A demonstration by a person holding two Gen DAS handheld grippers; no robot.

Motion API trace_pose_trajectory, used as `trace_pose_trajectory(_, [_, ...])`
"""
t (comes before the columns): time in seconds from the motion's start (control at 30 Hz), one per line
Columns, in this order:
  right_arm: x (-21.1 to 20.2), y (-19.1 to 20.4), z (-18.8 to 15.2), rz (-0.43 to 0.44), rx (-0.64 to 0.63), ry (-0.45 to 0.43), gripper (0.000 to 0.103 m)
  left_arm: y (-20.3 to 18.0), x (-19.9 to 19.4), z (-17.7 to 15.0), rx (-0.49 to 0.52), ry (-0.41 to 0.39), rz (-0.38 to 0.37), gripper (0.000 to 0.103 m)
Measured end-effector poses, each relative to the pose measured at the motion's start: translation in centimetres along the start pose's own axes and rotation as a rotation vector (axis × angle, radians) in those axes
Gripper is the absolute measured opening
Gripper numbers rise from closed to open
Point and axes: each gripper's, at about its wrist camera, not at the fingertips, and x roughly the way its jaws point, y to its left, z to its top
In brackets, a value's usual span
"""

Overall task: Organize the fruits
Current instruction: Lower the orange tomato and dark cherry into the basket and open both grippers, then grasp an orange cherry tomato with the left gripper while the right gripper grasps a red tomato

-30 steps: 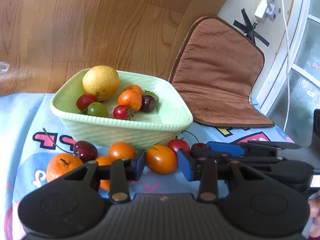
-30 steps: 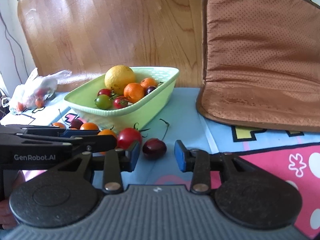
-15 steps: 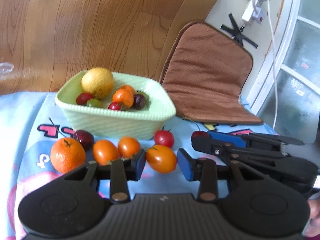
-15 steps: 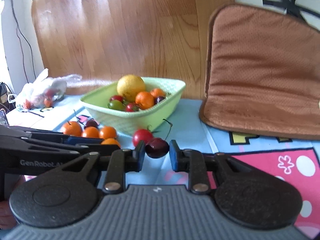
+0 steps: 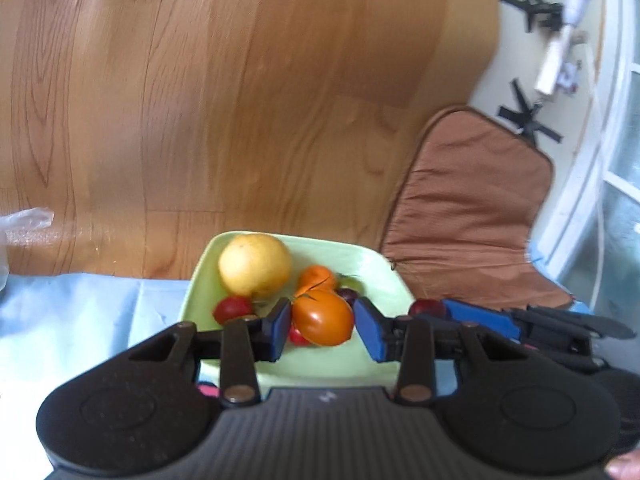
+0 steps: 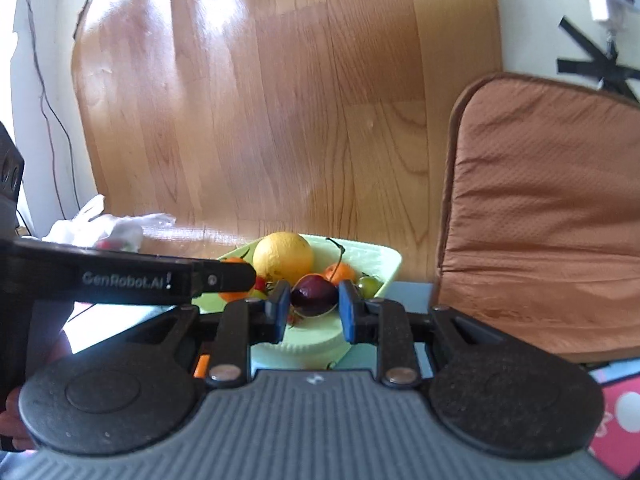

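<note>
My left gripper (image 5: 322, 324) is shut on an orange tomato (image 5: 323, 317) and holds it above the pale green bowl (image 5: 380, 276). In the bowl lie a big yellow citrus (image 5: 255, 265), a small orange (image 5: 317, 277), a red tomato (image 5: 232, 309) and a dark cherry (image 5: 349, 294). My right gripper (image 6: 314, 305) is shut on a dark red cherry (image 6: 313, 295) whose stem curves upward; it hangs in front of the green bowl (image 6: 376, 258). From the left wrist camera that right gripper (image 5: 472, 318) appears at the bowl's right edge with its cherry (image 5: 428, 307). From the right wrist camera the left gripper (image 6: 208, 280) crosses from the left.
A wooden panel (image 5: 240, 100) rises behind the bowl. A brown cushion (image 6: 540, 208) leans to the right of it. A plastic bag (image 6: 108, 230) with small fruit lies at the far left. The bowl stands on a blue patterned cloth (image 5: 80, 312). Cables and a plug (image 5: 556, 68) hang on the wall.
Both grippers have risen from the cloth with their fruit and now hover at the bowl. The right gripper shut on the cherry. The loose fruit on the cloth has dropped out of view.
</note>
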Motion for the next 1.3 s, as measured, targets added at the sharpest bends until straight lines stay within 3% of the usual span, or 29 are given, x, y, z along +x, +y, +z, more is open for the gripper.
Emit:
trace_pose_trajectory(0.4, [1.1, 0.2, -1.1, -0.003, -0.015, 0.013, 0.034, 0.6, 2.3, -0.7, 0.004, 0.023, 0.029, 0.037])
trace_pose_trajectory(0.6, [-0.2, -1.4, -0.9, -0.037, 0.064, -0.033, 0.034, 0.6, -0.3, -0.9, -0.033, -0.009, 0.024, 0.037])
trace_pose_trajectory(0.77, [-1.3, -2.6, -0.9, -0.047, 0.135, -0.021, 0.034, 0.0, -3.5, -2.6, -0.059, -0.018, 0.004, 0.037])
trace_pose_trajectory(0.9, [-2.7, -2.7, -2.0, -0.028, 0.148, 0.017, 0.034, -1.7, -5.0, -4.6, -0.007, -0.009, -0.01, 0.037])
trace_pose_trajectory(1.07, [-3.0, -2.3, -3.7, -0.014, 0.114, 0.106, 0.034, -4.2, -3.9, -6.1, 0.097, 0.038, -0.032, 0.037])
trace_pose_trajectory(1.2, [-1.8, -2.5, -3.4, 0.033, 0.114, 0.163, 0.034, -5.6, -2.5, -6.9, 0.187, 0.056, 0.01, 0.047])
trace_pose_trajectory(1.3, [-0.8, -3.0, -3.2, 0.077, 0.136, 0.187, 0.035, -5.2, -1.9, -7.1, 0.167, 0.092, -0.005, 0.048])
